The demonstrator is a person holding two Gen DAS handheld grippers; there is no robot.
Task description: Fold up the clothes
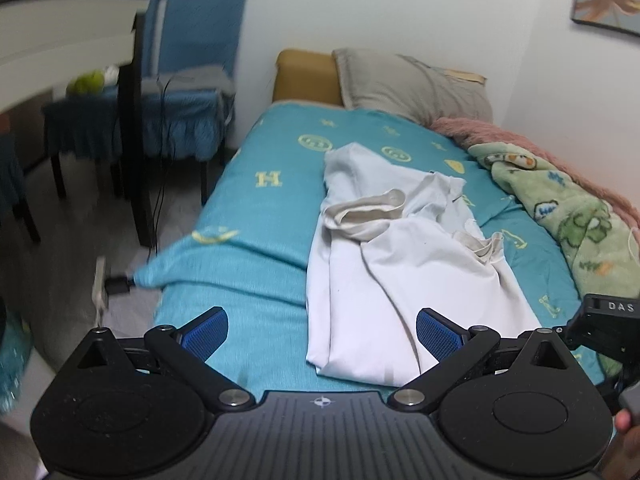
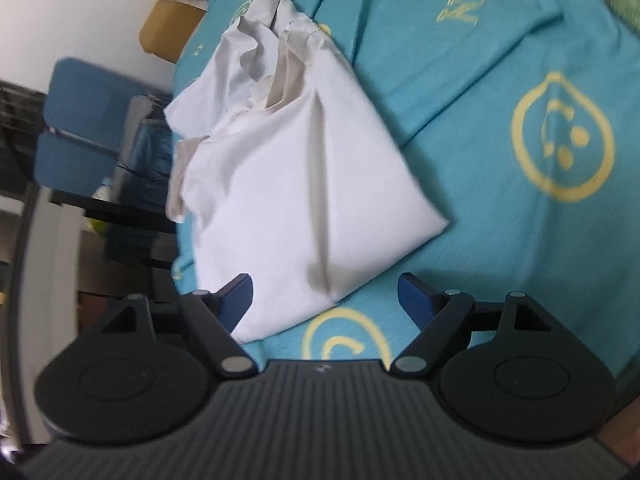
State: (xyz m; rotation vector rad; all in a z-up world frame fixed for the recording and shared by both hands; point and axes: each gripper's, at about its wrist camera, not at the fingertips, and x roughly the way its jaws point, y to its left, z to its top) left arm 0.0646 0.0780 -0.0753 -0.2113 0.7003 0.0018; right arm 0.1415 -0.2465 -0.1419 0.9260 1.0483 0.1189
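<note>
Jaws of both grippers are standing wide apart and holding nothing: the left gripper (image 1: 322, 334) and the right gripper (image 2: 326, 300) are hovering above the bed (image 1: 256, 208), which is wearing a teal sheet with yellow prints. On this sheet the white garment (image 1: 360, 280) is lying partly folded lengthwise, its crumpled collar end pointing toward the grey pillow (image 1: 412, 86). A green blanket (image 1: 560, 208) is lying beside it, not touching.
</note>
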